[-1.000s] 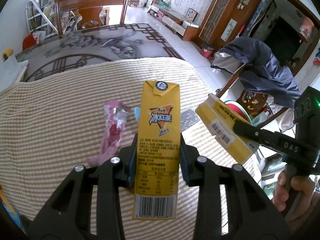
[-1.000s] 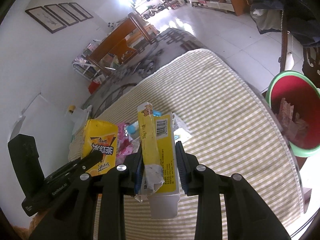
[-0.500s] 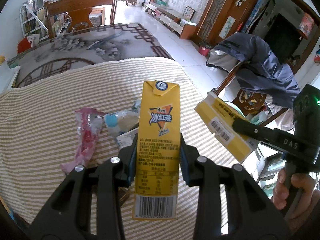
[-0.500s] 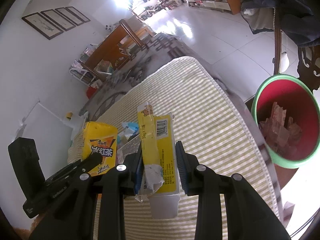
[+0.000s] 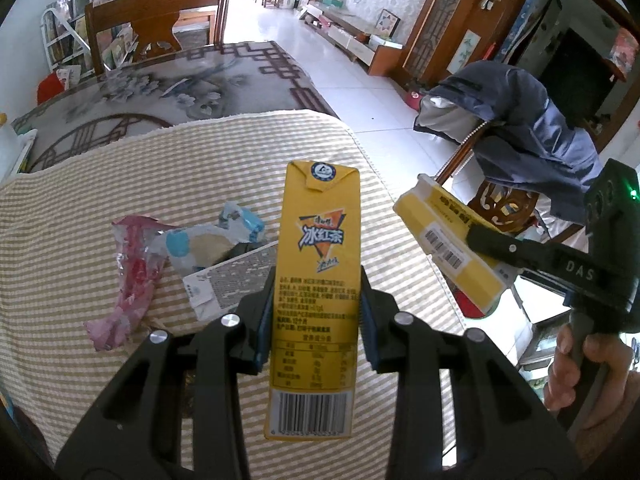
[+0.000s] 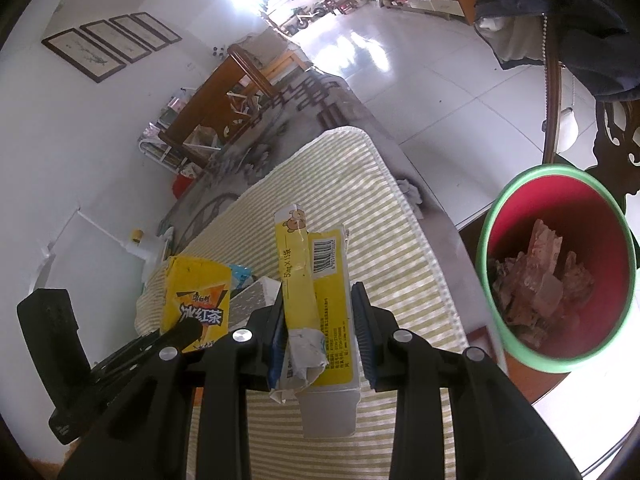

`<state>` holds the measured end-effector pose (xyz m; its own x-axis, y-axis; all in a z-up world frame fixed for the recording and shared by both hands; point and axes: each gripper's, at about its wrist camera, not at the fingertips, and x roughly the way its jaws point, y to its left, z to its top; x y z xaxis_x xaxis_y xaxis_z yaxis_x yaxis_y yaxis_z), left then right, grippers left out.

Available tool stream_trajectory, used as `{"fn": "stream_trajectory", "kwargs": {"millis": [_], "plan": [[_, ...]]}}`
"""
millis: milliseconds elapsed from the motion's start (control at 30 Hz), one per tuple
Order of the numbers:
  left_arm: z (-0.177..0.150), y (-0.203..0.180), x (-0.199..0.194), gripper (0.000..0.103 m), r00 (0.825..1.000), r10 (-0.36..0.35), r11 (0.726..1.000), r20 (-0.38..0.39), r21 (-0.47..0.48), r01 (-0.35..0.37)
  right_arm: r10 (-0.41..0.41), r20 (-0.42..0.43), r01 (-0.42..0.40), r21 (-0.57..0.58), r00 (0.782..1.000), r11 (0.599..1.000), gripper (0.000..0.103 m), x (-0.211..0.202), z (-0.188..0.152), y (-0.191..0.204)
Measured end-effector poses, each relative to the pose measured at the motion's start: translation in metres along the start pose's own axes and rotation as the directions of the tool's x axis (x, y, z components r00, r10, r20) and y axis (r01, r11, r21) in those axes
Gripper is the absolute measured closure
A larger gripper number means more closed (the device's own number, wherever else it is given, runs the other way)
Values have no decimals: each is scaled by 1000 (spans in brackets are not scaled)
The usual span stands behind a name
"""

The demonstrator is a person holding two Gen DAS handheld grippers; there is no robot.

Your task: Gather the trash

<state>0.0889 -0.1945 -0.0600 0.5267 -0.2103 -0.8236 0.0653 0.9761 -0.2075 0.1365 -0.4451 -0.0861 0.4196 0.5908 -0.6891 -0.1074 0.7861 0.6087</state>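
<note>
- Left wrist view, centre: left gripper, jaws pinching a tall yellow tea carton by its sides, carton upright in the frame, barcode at its lower end.
- Beneath and behind the carton: striped cloth over the bench, filling the lower left and middle of the frame.
- Left of centre on the cloth: pink wrapper, crumpled; just beside it a blue-and-white wrapper; touching that, a grey-and-white flat packet, partly hidden behind the left jaw.
- Right side of the frame: right gripper, jaws clamped on a yellow box, tilted, held off the edge of the bench; a hand gripping the handle at lower right.
- Upper right: dark jacket draped over a chair; upper left: wooden chair at the far end of the bench.
- Right wrist view, centre: right gripper, jaws pressed on the yellow box together with a torn yellow strip of packaging against its left face.
- Lower left: tea carton in the left gripper, over the striped cloth.
- Right edge: green-rimmed bin with red inside, below bench level, crumpled scraps at its bottom.
</note>
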Motion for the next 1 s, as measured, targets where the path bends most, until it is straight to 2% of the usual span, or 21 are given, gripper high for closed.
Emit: {"fn": "stream_trajectory", "kwargs": {"millis": [333, 633, 1000], "plan": [[7, -42, 14, 69, 1000, -1, 999, -13, 41, 1, -5, 31, 4, 51, 1000, 999, 73, -25, 9, -44], [19, -100, 42, 69, 998, -57, 990, -40, 127, 61, -62, 98, 48, 138, 993, 989, 72, -66, 11, -99], [41, -185, 89, 69, 985, -144, 954, -93, 250, 163, -142, 164, 94, 272, 976, 958, 72, -111, 9, -165]]}}
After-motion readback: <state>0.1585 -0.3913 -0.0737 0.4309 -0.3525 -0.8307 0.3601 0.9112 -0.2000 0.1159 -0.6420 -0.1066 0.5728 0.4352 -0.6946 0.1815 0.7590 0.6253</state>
